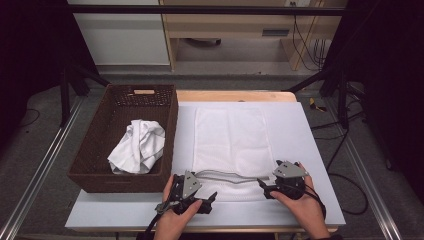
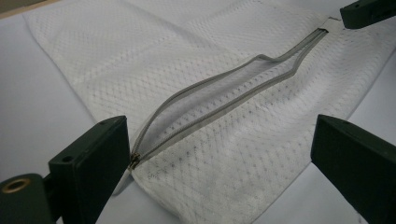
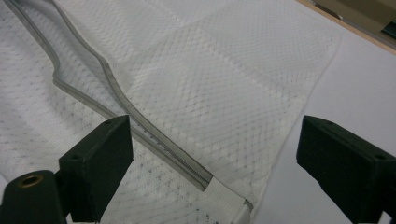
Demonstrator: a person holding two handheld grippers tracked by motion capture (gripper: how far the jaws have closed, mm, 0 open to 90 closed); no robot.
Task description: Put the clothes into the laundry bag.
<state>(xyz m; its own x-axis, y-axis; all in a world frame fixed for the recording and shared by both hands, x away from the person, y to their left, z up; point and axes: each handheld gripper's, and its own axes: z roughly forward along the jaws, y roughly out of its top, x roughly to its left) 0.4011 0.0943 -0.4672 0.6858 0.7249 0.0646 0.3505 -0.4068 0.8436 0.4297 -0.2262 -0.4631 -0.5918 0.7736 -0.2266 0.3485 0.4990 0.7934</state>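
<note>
**High view: one mesh bag, two open grippers**

One flat white mesh laundry bag (image 1: 229, 145) with a half-open grey zipper (image 1: 225, 177) lay on the white table (image 1: 310, 150). Left gripper (image 1: 210, 196) and right gripper (image 1: 261, 184), jaws wide, held nothing. One brown woven basket (image 1: 100, 145) held one crumpled white cloth (image 1: 138, 146).

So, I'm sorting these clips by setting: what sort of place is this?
Probably a lab or workshop bench set up for recording, not a home. A white board lies on a wooden table inside a dark metal frame, with loose cables on the floor behind. On it lie a mesh laundry bag and a wicker basket.
</note>
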